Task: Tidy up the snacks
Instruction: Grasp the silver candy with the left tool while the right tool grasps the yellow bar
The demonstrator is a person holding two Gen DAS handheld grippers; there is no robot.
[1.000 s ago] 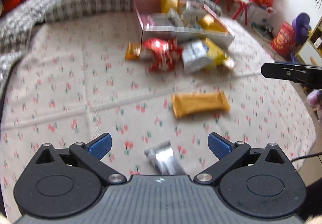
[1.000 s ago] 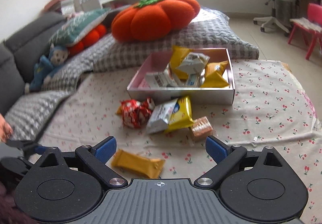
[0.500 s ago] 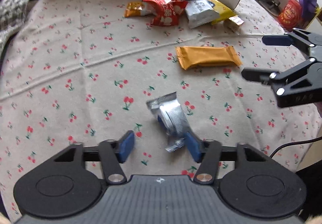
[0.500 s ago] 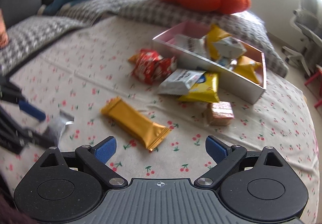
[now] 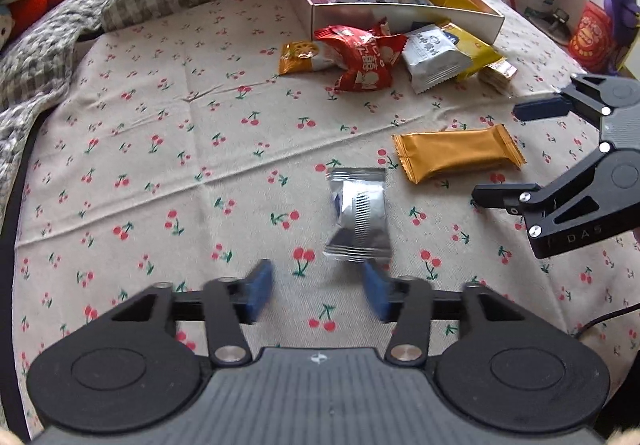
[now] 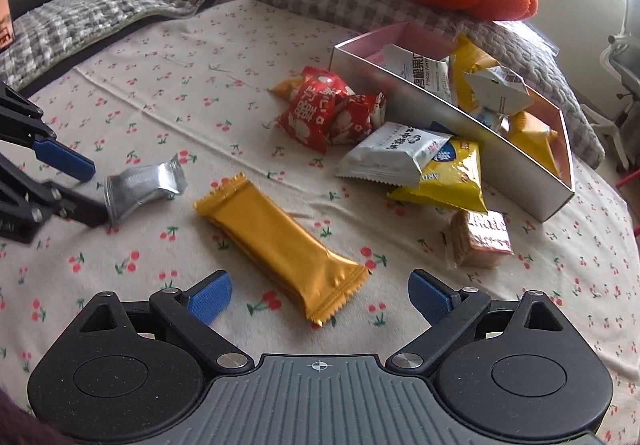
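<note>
The left hand-held gripper [image 5: 316, 295] stands part open, and its jaws have just been opening a little. The silver packet [image 5: 358, 215] lies on the cherry-print cloth [image 5: 160, 149] just ahead of the blue pads, its near crimped end about level with the right-hand pad; no pad presses on it, so nothing is held. The right hand-held gripper [image 6: 320, 299] is wide open and empty, hovering over the near end of the gold bar [image 6: 276, 245].

The risk, as I judge it, is a poor bite on the silver packet. It sits off to one side of the gap, so closing now could pinch only the thin seal or push the slippery foil away. The two grippers are also near each other and could knock.

In the left wrist view the silver packet's long axis runs straight away from the gripper. The gold bar lies crosswise there, just beside the packet's far end. The box [image 5: 404, 15], already part filled, waits beyond a heap of loose snacks.
</note>
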